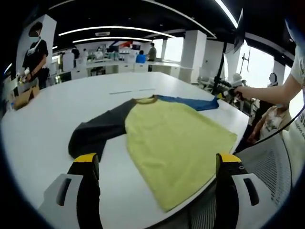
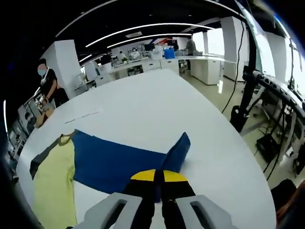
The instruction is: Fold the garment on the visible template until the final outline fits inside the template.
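A shirt lies flat on the white table (image 1: 47,124), with a yellow body (image 1: 176,143), a dark grey sleeve (image 1: 95,131) and a blue sleeve (image 1: 188,101). My left gripper (image 1: 157,160) is open wide, its yellow-tipped jaws standing either side of the yellow body's near part, above it. At the far table edge my right gripper (image 1: 220,96), held by a person's hand, meets the blue sleeve's end. In the right gripper view the right gripper (image 2: 158,177) is shut on the blue sleeve (image 2: 114,162), whose cuff is lifted; the yellow body (image 2: 55,186) lies to the left.
Faint line marks (image 1: 128,90) lie on the table beyond the collar. The hem's corner hangs over the near table edge beside a mesh chair (image 1: 267,162). A person in black (image 1: 35,57) stands far left. A stand and cables (image 2: 248,95) are on the floor.
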Demonstrator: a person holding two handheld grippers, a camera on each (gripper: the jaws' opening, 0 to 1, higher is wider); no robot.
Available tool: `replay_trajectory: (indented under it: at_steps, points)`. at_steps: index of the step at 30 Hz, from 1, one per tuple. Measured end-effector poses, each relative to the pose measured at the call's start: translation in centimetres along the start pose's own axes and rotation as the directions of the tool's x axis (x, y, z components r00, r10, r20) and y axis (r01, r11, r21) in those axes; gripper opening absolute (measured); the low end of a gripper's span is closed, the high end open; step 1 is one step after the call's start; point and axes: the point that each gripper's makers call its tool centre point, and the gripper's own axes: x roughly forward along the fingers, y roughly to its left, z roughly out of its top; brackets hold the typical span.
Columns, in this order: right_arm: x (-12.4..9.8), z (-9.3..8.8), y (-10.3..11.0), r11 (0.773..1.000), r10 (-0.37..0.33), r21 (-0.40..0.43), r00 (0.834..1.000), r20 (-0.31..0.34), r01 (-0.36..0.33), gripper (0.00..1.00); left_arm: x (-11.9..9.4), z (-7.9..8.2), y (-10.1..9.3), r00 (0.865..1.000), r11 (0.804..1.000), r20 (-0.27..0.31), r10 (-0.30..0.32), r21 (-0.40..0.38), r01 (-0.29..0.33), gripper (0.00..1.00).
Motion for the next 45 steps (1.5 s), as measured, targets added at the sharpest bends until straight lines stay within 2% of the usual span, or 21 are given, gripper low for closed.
replay_trajectory:
  at_steps: [8,23,45]
  points:
    - [0.6,1.4,2.7,0.997,0.072,-0.018,0.997,0.015,-0.072,0.0,0.1,0.0,0.1,1.0,1.0,0.0,-0.001,0.0,0.001,0.99]
    - [1.0,2.5,7.6,0.982,0.166,-0.091,0.986,0.017,-0.164,0.0,0.2,-0.1,0.3,1.0,1.0,-0.002,-0.007,0.005,0.007,0.99]
    - [2.3,2.5,14.9,0.947,0.288,-0.143,0.957,-0.022,-0.288,0.0,0.3,-0.8,0.8,1.0,1.0,-0.007,-0.015,0.007,0.015,0.99]
